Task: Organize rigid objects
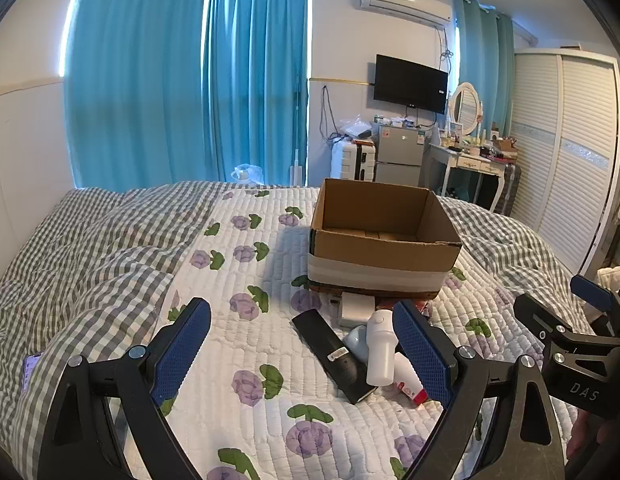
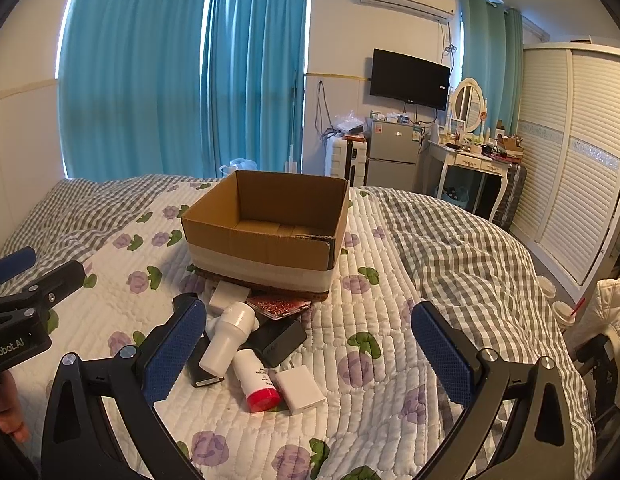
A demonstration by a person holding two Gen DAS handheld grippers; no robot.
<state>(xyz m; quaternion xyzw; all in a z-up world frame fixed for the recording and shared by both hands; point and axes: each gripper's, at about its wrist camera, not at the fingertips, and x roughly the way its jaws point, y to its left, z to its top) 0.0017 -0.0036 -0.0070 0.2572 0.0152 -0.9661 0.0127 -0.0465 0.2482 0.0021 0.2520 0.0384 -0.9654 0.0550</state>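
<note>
While both my left tongs (image 1: 302, 354) and right tongs (image 2: 310, 356) hang wide and empty, the clutter (image 2: 250, 344) lies on the bed before the empty box (image 2: 270, 224), so I judge picking comes next.

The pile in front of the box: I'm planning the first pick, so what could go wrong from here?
The white bottle lies across the black items, so lifting anything under it may roll it off. The red-capped bottle touches the white block; open fingers could nudge both. The quilt is soft, so pressing down may tilt objects.
</note>
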